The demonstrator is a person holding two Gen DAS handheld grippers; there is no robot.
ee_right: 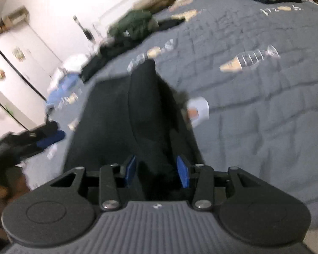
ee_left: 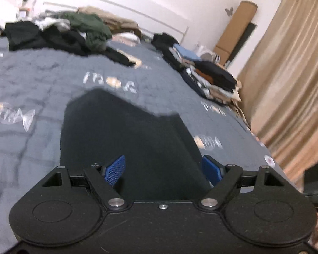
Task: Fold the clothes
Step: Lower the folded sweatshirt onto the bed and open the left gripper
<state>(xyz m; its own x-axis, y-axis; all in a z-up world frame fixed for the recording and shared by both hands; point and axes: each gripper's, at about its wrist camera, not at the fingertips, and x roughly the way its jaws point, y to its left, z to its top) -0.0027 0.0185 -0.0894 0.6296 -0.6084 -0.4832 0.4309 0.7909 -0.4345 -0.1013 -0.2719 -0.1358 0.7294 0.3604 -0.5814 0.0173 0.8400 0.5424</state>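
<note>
current piece: a black garment (ee_left: pixel 125 139) lying flat on the grey quilted bedspread (ee_left: pixel 31 80), right in front of me. From the left wrist view it looks mostly squared off, with a stepped far edge, so I'd guess it's partway folded, not finished.

left gripper (ee_left: pixel 164 169): jaws wide apart, nothing between the blue pads (ee_left: pixel 115 170), just hanging over the near edge of the black cloth. I've got no hold on that side.

right gripper (ee_right: pixel 156 169): jaws partly apart with a raised ridge of the black garment (ee_right: pixel 150 114) running up between them. Looks like the cloth sits in the gap, but it's too blurry to say whether the pads actually pinch it. Can't call that one.

done pile: a stack of folded clothes (ee_left: pixel 212 78) along the far right edge of the bed, several layers high. So a fair chunk of the job is behind me, I'd say.

still to do: a messy heap of unfolded clothes (ee_left: pixel 59 31) at the far end of the bed, black and green stuff tangled together. Plenty left.

where I reckon I am: mid-fold on this piece. That ridge needs laying down flat, then it goes to the stack.

snag risk: the ridge bunching instead of lying smooth.
</note>
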